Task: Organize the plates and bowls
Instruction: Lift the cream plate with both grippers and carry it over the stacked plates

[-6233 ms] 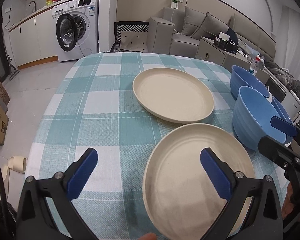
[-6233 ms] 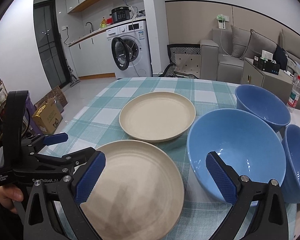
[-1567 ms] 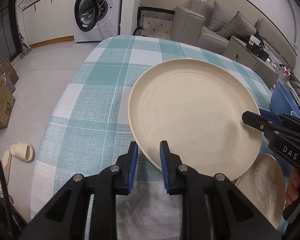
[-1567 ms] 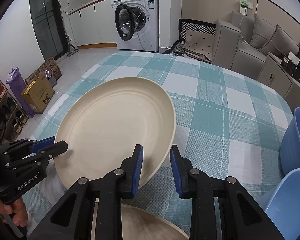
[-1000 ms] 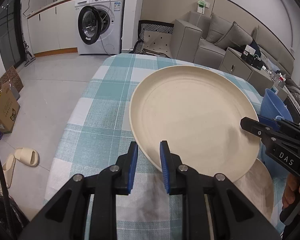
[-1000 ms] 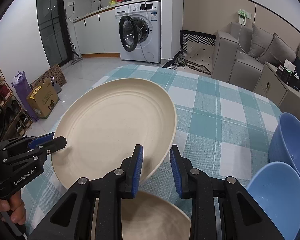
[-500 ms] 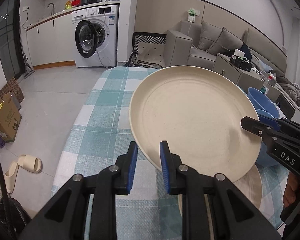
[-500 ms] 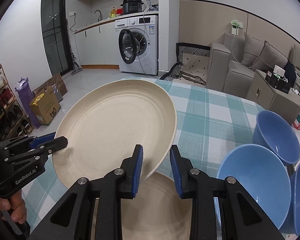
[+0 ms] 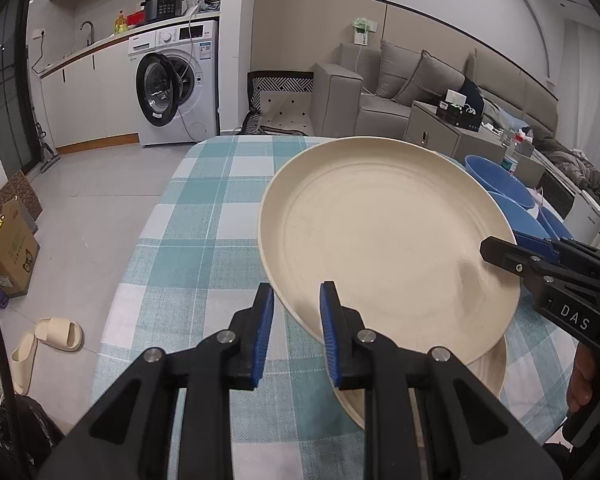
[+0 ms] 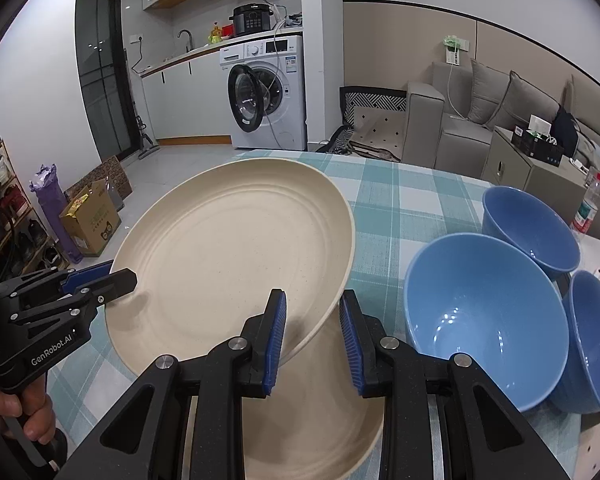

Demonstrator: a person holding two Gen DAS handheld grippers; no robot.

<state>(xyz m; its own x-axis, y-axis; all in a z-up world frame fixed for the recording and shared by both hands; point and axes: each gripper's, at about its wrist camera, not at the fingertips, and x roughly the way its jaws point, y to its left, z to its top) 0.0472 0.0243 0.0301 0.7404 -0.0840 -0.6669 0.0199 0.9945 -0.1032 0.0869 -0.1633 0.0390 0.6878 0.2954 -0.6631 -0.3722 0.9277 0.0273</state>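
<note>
2 chunky black plastic grippers, blue ribbed pads

Left gripper (image 9: 296, 332) says "GenRobot.AI", right gripper (image 10: 312, 336) "DAS"; silver screws, bare-skinned hands.

"DAS" on right gripper (image 9: 496, 250); "GenRobot.AI", left gripper (image 10: 118, 278)

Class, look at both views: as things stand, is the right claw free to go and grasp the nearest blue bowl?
Probably not: the right claw is shut on the lifted plate's rim, shared with the left claw. The nearest blue bowl itself sits unobstructed.

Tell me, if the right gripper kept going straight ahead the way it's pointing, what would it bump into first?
The right gripper already has its jaws shut on the rim of the cream plate, so the plate comes first. Beyond that lies the checked tablecloth; depth is hard to judge.
</note>
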